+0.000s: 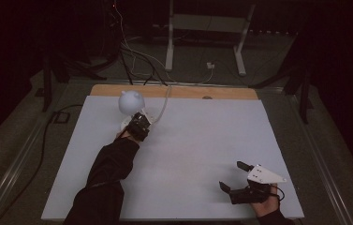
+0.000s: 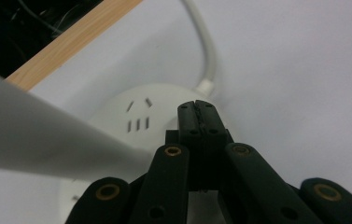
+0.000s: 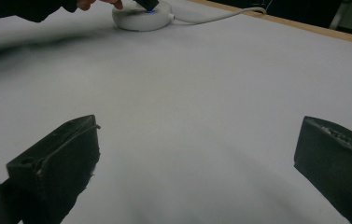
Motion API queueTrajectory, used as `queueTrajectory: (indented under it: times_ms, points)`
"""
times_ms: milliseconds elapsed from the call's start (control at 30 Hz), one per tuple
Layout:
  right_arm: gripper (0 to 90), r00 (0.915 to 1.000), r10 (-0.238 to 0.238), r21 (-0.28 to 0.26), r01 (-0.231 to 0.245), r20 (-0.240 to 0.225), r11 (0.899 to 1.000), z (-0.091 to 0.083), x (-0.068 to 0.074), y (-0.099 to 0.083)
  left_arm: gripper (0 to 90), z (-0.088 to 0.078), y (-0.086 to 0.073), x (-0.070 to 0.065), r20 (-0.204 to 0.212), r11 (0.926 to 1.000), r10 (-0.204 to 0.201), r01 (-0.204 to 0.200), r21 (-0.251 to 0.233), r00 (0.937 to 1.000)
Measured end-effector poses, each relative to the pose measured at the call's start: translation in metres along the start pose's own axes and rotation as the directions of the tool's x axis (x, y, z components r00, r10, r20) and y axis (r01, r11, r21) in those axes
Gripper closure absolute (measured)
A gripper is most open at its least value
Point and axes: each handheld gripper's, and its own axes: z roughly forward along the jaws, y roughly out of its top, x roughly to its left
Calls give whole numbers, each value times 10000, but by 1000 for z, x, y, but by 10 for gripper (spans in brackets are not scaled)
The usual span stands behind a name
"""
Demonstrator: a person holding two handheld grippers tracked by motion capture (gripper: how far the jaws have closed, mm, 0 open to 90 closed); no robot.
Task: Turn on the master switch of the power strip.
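Note:
A white round socket hub (image 2: 141, 112) lies at the back left of the white table top (image 1: 188, 154). Its white cable (image 2: 206, 51) runs off toward the wooden back edge. My left gripper (image 2: 196, 111) is shut with nothing between its jaws, and its tips are over the hub's top near the cable end. In the high view the left gripper (image 1: 137, 123) covers most of the hub (image 1: 124, 123). The right gripper view shows the hub (image 3: 141, 19) far off with a small blue light at the jaw tip. My right gripper (image 1: 232, 176) stands wide open near the front right corner, holding nothing.
A pale rounded shape (image 1: 131, 101) sits just beyond the left gripper, and I cannot tell what it is. A blurred grey wedge (image 2: 38, 140) crosses the left gripper view. Past the wooden table edge (image 1: 174, 91), cables and a white stand (image 1: 169, 42) are on the floor.

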Motion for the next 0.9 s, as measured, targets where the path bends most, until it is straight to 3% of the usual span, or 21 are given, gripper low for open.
queueTrajectory:
  times_ms: [133, 300, 400, 633, 733, 900]
  points:
    - [0, 10000, 48, -71, -48, 67, 10000, -2, -2, 0, 900, -2, 2, 1, 166, 9999, -99, 99, 42, 9998]
    - [0, 10000, 38, -77, -37, 67, 10000, -2, -2, 0, 900, -17, 5, 7, 321, 9979, -358, 374, -522, 9988]
    - [0, 10000, 16, -63, -16, 59, 10000, -2, -1, 0, 900, -21, 6, 7, 335, 9982, -164, 183, -567, 9993]
    - [0, 10000, 31, -59, -30, 63, 10000, -2, -1, 0, 900, -28, 10, 7, 891, 9943, -633, 705, -798, 9940]
    - [0, 10000, 52, -57, -52, 63, 10000, -2, -2, 0, 900, -30, 10, 6, 928, 9941, -638, 714, -810, 9936]
    - [0, 10000, 49, -79, -49, 65, 10000, -3, -2, 0, 900, -42, 12, 8, 1554, 9873, -1061, 1226, -1011, 9821]
